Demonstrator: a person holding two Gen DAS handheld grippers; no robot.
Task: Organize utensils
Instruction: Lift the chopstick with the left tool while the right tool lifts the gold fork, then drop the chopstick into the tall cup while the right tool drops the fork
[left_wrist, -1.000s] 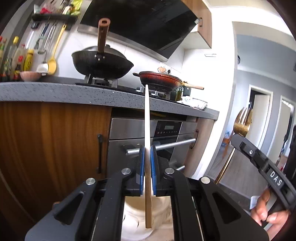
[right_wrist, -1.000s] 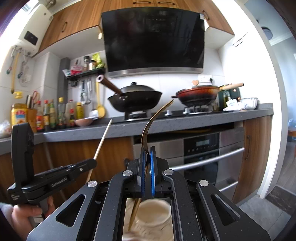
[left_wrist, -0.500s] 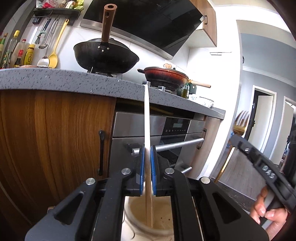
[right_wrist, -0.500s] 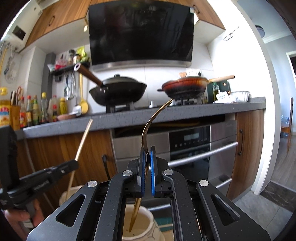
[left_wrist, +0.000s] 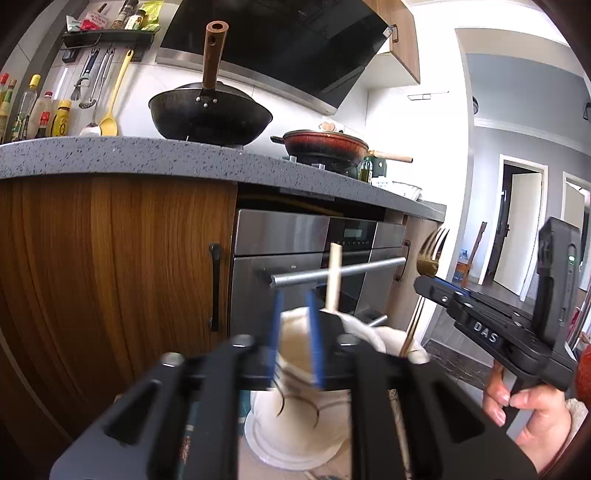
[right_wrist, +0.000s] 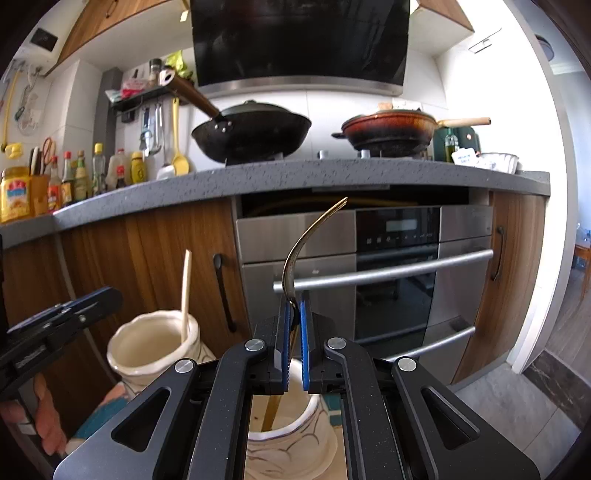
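My left gripper is open and empty just above a cream ceramic jar. A pale wooden chopstick stands free in that jar, leaning on its rim; it also shows in the right wrist view inside the left jar. My right gripper holds a gold fork upright with its handle down in a second cream jar. Its blue pads stand slightly apart around the fork. In the left wrist view the fork and right gripper are at right.
A wood cabinet and steel oven stand behind the jars. The grey counter above carries a black wok, a red pan and bottles. Tiled floor lies at right.
My left gripper has opened and let go of the chopstick, which now stands in the jar. My right gripper has lowered the fork further into the other jar.
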